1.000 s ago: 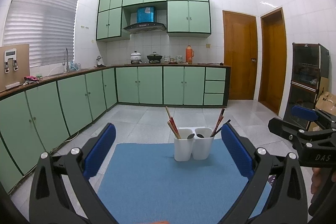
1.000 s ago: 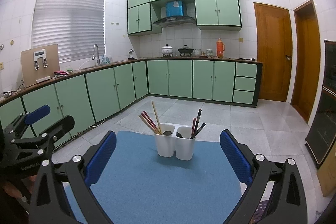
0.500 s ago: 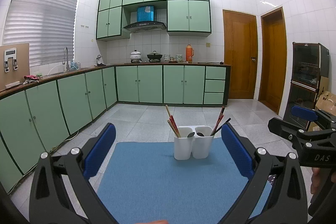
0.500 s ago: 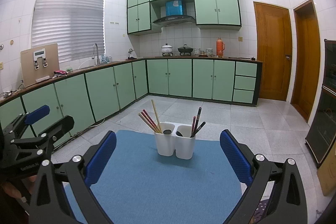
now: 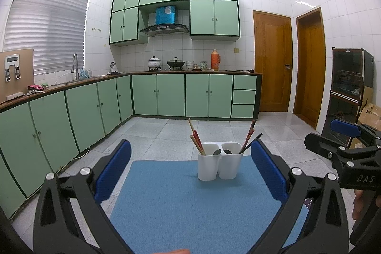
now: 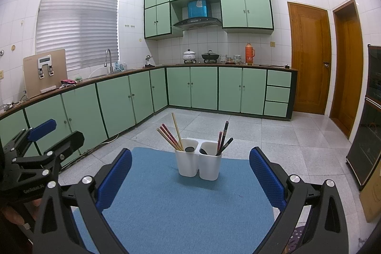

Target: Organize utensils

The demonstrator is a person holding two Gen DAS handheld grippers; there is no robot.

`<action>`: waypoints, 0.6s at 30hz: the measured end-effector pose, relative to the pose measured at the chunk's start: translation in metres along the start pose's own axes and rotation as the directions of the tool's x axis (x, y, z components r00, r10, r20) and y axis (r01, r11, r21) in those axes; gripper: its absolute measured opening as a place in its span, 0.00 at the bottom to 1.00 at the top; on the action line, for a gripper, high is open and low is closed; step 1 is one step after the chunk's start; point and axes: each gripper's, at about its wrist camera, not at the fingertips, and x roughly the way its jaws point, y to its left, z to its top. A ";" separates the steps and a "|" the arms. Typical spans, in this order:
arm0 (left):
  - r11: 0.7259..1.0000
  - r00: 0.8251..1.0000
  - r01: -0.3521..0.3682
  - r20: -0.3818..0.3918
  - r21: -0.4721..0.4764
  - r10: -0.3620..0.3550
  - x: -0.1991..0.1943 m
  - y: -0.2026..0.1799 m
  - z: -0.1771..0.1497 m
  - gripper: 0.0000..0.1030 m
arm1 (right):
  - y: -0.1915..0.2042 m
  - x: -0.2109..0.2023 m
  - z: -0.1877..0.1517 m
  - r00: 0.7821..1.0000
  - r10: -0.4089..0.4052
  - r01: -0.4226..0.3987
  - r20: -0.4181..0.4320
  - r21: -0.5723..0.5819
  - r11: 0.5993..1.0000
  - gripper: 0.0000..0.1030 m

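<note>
A white two-cup utensil holder [image 5: 219,162] [image 6: 198,164] stands at the far end of a blue mat [image 5: 190,201] [image 6: 181,201]. Its left cup holds red and tan chopsticks [image 5: 196,141] [image 6: 170,136] and a spoon. Its right cup holds dark chopsticks [image 5: 250,137] [image 6: 223,139] and a spoon. My left gripper [image 5: 190,170] is open and empty, held back from the holder. My right gripper [image 6: 190,173] is open and empty, also short of the holder. Each gripper shows at the edge of the other's view: the right one [image 5: 343,142] and the left one [image 6: 45,137].
Green kitchen cabinets [image 5: 95,108] run along the left and back walls, with a sink, pots and a thermos on the counter. Two wooden doors [image 5: 273,61] and a dark glass cabinet [image 5: 347,92] stand at the right. Grey tiled floor lies beyond the mat.
</note>
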 end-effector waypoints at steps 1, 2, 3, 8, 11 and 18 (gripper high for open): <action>1.000 1.000 0.000 0.000 0.000 0.000 0.000 0.000 0.000 0.95 | 0.000 0.000 0.000 1.000 0.001 -0.001 0.000 0.000 1.000 0.94; 1.000 1.000 0.000 -0.001 0.000 0.000 0.000 0.000 0.000 0.95 | 0.000 0.000 0.000 1.000 0.001 -0.001 -0.001 0.000 1.000 0.94; 1.000 1.000 0.000 -0.001 0.000 0.000 0.000 0.000 0.000 0.95 | 0.000 0.000 0.000 1.000 0.000 0.000 -0.001 -0.001 1.000 0.94; 1.000 1.000 -0.001 -0.002 -0.001 0.001 0.001 0.000 -0.001 0.95 | 0.000 0.000 0.000 1.000 -0.001 0.001 -0.001 0.001 1.000 0.94; 1.000 1.000 0.000 -0.004 -0.002 0.000 0.002 -0.001 -0.002 0.95 | 0.001 0.002 -0.003 1.000 -0.001 0.002 -0.003 0.001 1.000 0.94; 1.000 1.000 -0.002 -0.006 -0.002 0.002 0.003 -0.002 -0.005 0.95 | 0.000 0.002 -0.004 1.000 -0.001 0.001 -0.004 0.002 1.000 0.94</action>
